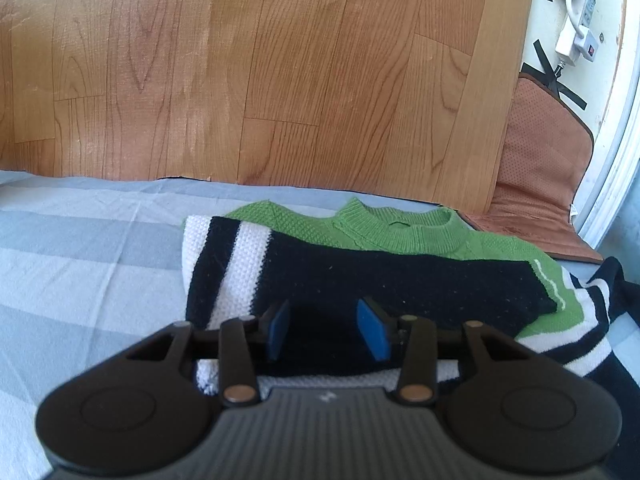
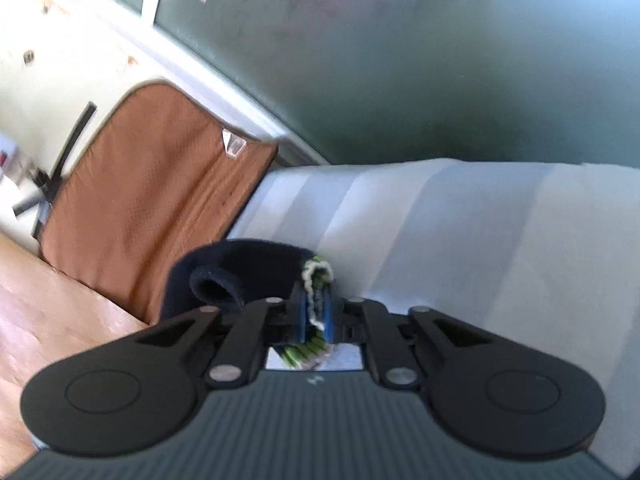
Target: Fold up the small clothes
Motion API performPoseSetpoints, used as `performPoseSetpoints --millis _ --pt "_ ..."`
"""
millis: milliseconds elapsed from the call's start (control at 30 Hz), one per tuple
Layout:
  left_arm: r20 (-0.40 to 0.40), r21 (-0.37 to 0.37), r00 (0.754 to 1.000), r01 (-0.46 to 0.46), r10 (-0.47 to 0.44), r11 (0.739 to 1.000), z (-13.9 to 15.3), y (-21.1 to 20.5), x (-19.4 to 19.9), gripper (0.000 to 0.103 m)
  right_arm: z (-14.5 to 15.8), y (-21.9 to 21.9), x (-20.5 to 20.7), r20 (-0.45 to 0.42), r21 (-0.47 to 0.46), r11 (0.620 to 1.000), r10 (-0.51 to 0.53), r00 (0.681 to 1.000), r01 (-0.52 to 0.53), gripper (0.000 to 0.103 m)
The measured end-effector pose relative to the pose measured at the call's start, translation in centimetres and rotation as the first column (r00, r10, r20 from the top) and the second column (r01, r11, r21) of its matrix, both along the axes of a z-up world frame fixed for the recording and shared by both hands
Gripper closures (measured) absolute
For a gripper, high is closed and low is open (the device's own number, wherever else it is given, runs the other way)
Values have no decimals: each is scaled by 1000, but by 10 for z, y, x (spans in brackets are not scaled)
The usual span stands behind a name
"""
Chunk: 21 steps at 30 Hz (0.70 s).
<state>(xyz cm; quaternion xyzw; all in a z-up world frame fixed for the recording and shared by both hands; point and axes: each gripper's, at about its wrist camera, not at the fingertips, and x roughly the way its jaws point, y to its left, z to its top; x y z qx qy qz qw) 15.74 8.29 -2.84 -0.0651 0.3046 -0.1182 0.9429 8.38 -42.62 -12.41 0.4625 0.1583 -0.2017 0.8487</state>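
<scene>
Small sweater (image 1: pixel 360 264), green, black and white, lying partly folded on a grey striped sheet (image 1: pixel 80 260) beside wooden floor (image 1: pixel 280 80). Left gripper (image 1: pixel 327 330) low over the black fold, fingers spread, gripping nothing. Right gripper (image 2: pixel 314 314) clamped on a sweater edge near a brown mat (image 2: pixel 152 184).

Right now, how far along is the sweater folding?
Partly done. One sleeve already lies folded across the sweater on the bedsheet. In hand: the right gripper is pinching the other side's knit edge, lifted off the sheet. The left gripper is open over the body. Left: lay that side over, then fold the body.
</scene>
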Motion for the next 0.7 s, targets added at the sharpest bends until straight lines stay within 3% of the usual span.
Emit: performPoseSetpoints --millis 67,167,267,333,433,533,600,700 --pt "0 -3 1000 -2 2 1000 0 1 0 64 31 1 3 40 -88 996 -25 999 29 94" --pt "7 -25 1000 -13 13 1000 2 5 0 64 103 12 9 136 -250 967 -4 991 38 94" --pt "15 -80 999 -35 36 996 8 16 -1 64 176 52 22 175 -426 904 121 977 -36 94" --pt "23 -128 998 -54 57 990 14 26 -2 63 209 90 37 154 -477 863 270 950 -168 94" --pt "19 -212 995 -89 95 973 23 44 -3 61 232 159 62 94 -484 775 508 856 -406 94" --pt "8 -288 991 -124 132 950 29 63 -3 59 232 236 86 32 -457 649 696 717 -609 94" --pt "-5 -340 989 -140 147 930 30 75 -2 58 225 283 104 -2 -443 570 771 637 -692 94" --pt "-25 -386 987 -155 158 909 29 90 2 58 201 341 145 -34 -371 500 835 550 -782 92"
